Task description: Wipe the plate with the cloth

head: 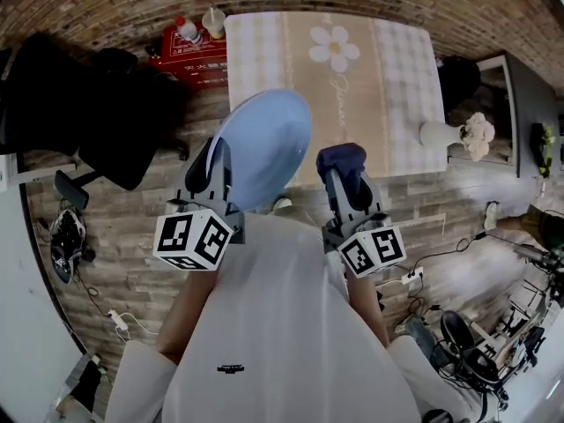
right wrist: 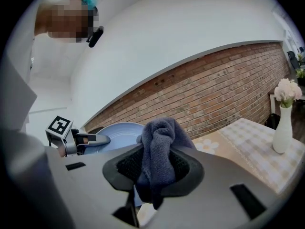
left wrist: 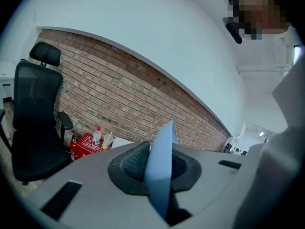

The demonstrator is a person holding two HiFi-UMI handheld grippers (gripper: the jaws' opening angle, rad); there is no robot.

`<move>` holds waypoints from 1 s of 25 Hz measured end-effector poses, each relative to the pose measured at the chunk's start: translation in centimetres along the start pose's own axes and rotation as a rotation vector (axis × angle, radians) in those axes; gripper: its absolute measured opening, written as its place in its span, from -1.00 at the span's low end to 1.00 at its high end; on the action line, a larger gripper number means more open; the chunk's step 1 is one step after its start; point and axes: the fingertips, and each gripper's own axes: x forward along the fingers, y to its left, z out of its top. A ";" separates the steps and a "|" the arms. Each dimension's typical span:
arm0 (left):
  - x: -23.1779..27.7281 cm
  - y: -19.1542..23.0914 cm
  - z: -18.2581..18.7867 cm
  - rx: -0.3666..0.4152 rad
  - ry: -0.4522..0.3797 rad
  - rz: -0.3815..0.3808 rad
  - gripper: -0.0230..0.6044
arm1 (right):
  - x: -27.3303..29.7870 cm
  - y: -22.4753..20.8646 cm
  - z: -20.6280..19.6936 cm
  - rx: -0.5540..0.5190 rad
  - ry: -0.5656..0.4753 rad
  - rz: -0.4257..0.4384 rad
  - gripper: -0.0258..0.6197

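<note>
A light blue plate (head: pixel 267 145) is held up in the air, tilted, in front of the person's chest. My left gripper (head: pixel 214 167) is shut on its left rim; in the left gripper view the plate (left wrist: pixel 159 163) shows edge-on between the pads. My right gripper (head: pixel 345 176) is shut on a bunched dark blue cloth (head: pixel 341 163), which sits just right of the plate, apart from it. In the right gripper view the cloth (right wrist: pixel 158 154) hangs out of the jaws, with the plate (right wrist: pixel 116 136) and the left gripper (right wrist: pixel 76 140) behind it to the left.
Ahead stands a table (head: pixel 388 77) with a checked cloth and a daisy print, a white vase of flowers (head: pixel 454 135) at its right edge. A red box (head: pixel 185 55) with a bottle and a cup stands at the table's left. A black office chair (head: pixel 97 104) stands far left.
</note>
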 end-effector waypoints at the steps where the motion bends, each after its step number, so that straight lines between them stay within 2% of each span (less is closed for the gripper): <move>1: 0.9 0.6 0.7 0.004 0.008 -0.015 -0.78 | 1.2 0.4 0.5 -0.003 -0.006 -0.009 -0.56; 6: 4.6 2.6 3.2 0.009 0.037 -0.063 -0.78 | 6.5 1.7 2.6 -0.037 -0.022 -0.022 -0.56; 10: 6.5 2.4 4.2 0.044 0.047 -0.081 -0.78 | 8.9 1.7 3.3 -0.043 -0.005 0.003 -0.56; 16: 8.3 0.3 4.8 0.073 0.019 -0.067 -0.78 | 10.9 0.8 4.5 -0.065 0.020 0.099 -0.56; 20: 8.8 -0.8 4.2 0.065 0.010 -0.036 -0.78 | 11.2 0.5 5.1 -0.102 0.028 0.180 -0.56; 25: 10.0 -2.2 3.0 0.100 0.020 -0.009 -0.78 | 12.1 0.0 4.9 -0.161 0.038 0.299 -0.56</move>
